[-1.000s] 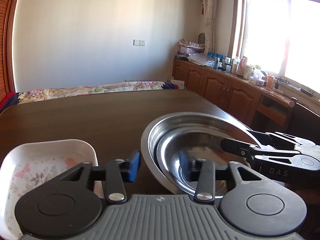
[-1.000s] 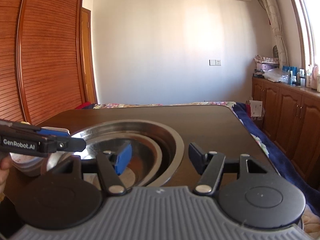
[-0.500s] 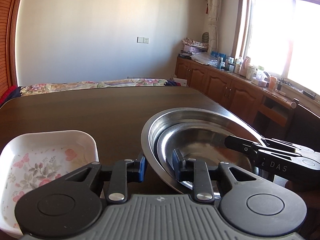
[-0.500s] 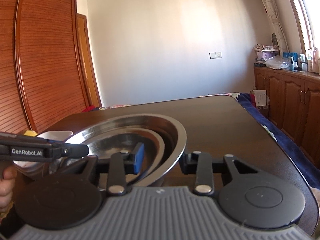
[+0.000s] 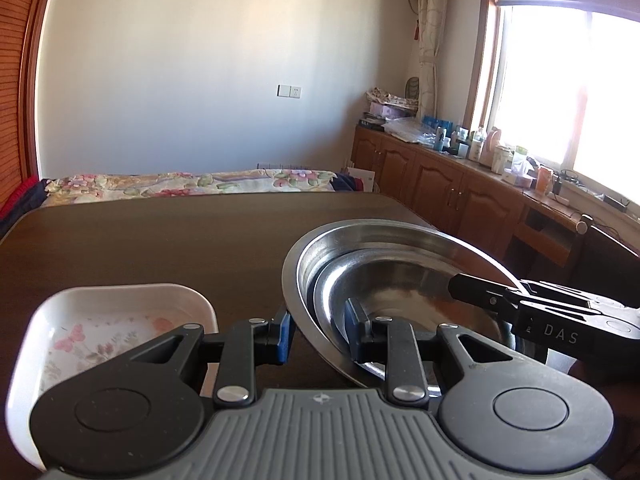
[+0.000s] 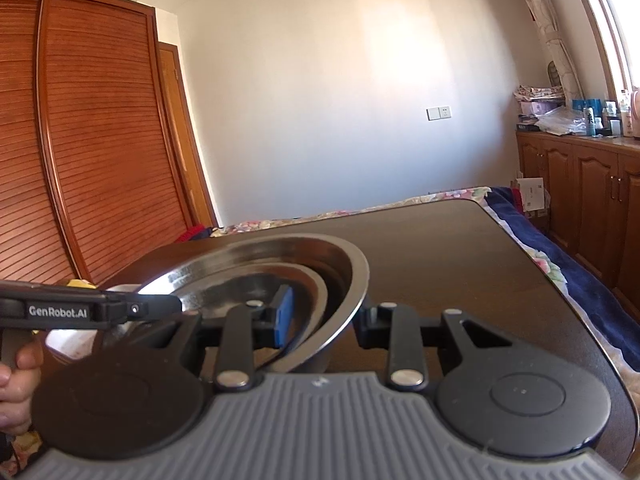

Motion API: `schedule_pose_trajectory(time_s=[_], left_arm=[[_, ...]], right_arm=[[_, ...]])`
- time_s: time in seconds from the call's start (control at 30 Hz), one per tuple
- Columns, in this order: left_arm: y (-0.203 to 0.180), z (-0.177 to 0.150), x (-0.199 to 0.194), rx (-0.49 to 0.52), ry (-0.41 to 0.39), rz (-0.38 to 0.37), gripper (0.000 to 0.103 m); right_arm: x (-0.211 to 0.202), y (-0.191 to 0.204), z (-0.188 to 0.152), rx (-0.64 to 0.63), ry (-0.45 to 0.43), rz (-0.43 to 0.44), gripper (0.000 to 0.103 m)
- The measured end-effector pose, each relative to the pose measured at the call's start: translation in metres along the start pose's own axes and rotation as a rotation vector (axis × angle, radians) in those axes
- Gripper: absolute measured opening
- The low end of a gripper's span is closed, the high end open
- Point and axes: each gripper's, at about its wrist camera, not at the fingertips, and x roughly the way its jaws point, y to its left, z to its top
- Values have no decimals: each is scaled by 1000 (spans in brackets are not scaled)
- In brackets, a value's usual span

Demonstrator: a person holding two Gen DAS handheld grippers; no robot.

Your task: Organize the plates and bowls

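Nearest the cameras, both grippers had narrowed onto the rim of the large steel bowl [image 5: 384,236] within the last second. The left gripper [image 5: 316,334], slightly apart a second earlier, was clamped across the near-left wall, one pad outside and one inside. The right gripper [image 6: 320,322], wide a second earlier, had drawn in across the opposite wall and also gripped it. A smaller steel bowl [image 5: 404,300] lay nested inside the large one; the inner pads appeared to press on its rim as well, though that contact could not be confirmed.

In the right wrist view the bowl's rim had tilted and seemed to stand off the table [image 5: 160,240] compared with a second before. Judged from this, the two-handed grasp was complete and the nested stack was ready to be carried as one unit.

Just left of the left gripper stood the white floral dish [image 5: 120,312], close to the bowl but not touching it; it was the nearest obstacle to any leftward move. A hand [image 6: 16,380] on the left tool's grip appeared at the edge of the right wrist view.

Farther out, the dark tabletop ran bare to its far edge, offering open room ahead. The table's right edge lay near the bowl. Beyond were a flowered bed [image 5: 192,184] and wooden cabinets [image 5: 460,196].
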Motion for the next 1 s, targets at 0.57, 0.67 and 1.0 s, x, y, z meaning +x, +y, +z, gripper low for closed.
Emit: schedule_pose_trajectory(time_s=[0.57,0.67,1.0], left_arm=[[52,16,-29,-44,-46,64,29],[66,15,-32,-60,-43,87,29],[98,6,-50,-94,-42,160,29]], right_arm=[[26,35,16,-34,20,115,33],[33,46,17,-47,30,139,33],[48,81,18,-97,66,225,34]])
